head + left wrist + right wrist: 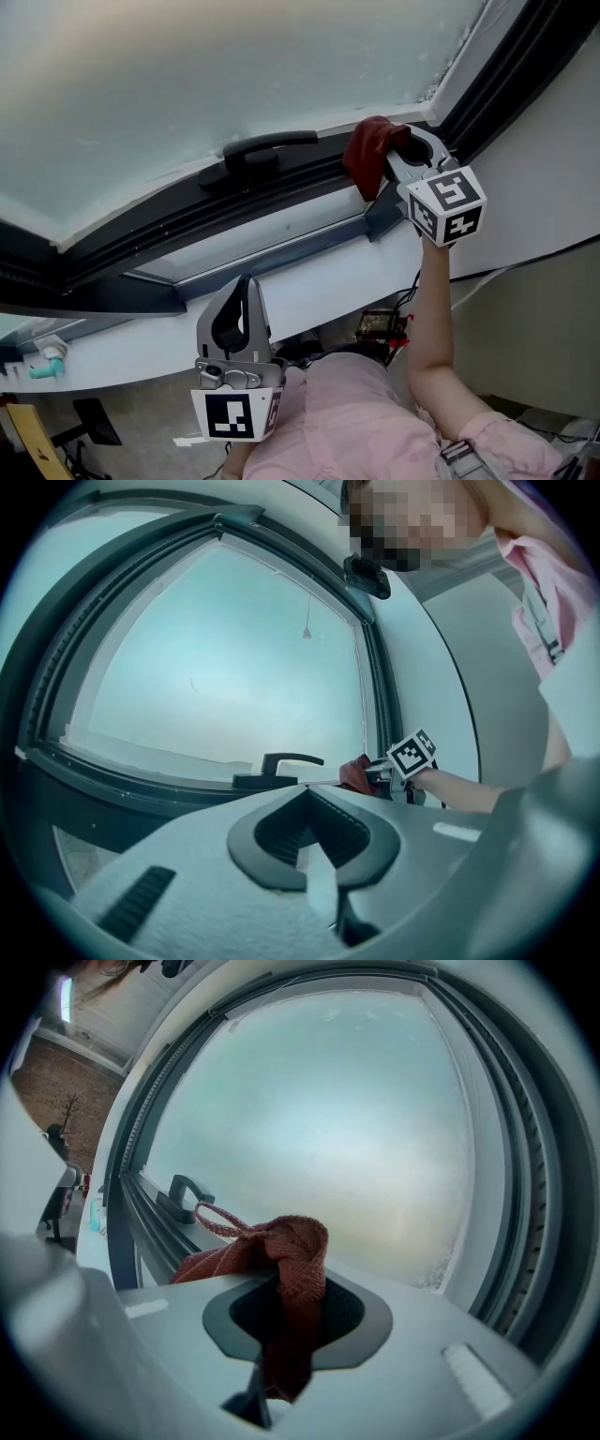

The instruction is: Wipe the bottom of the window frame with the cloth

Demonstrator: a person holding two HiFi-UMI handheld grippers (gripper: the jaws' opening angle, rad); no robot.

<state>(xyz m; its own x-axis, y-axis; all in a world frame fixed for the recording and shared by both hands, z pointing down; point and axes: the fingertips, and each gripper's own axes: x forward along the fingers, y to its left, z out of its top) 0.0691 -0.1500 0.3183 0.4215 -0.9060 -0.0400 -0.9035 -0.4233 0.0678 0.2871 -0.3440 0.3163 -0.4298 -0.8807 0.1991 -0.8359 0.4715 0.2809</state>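
Observation:
A dark red cloth (368, 150) is bunched against the bottom of the dark window frame (178, 225), close to its right corner. My right gripper (401, 159) is shut on the cloth, its marker cube just below. In the right gripper view the cloth (286, 1255) hangs between the jaws of the right gripper (281, 1293), with a loop trailing left. My left gripper (241, 314) is held low below the sill, shut with nothing in it. The left gripper view shows the left gripper (309, 794) pointing at the window, with the cloth (356, 773) far off.
A black window handle (264, 148) sits on the frame left of the cloth. A white sill (309, 281) runs below the frame. A white wall (544, 178) closes the right side. Cables and a small device (380, 324) hang under the sill. Teal items (47, 367) lie far left.

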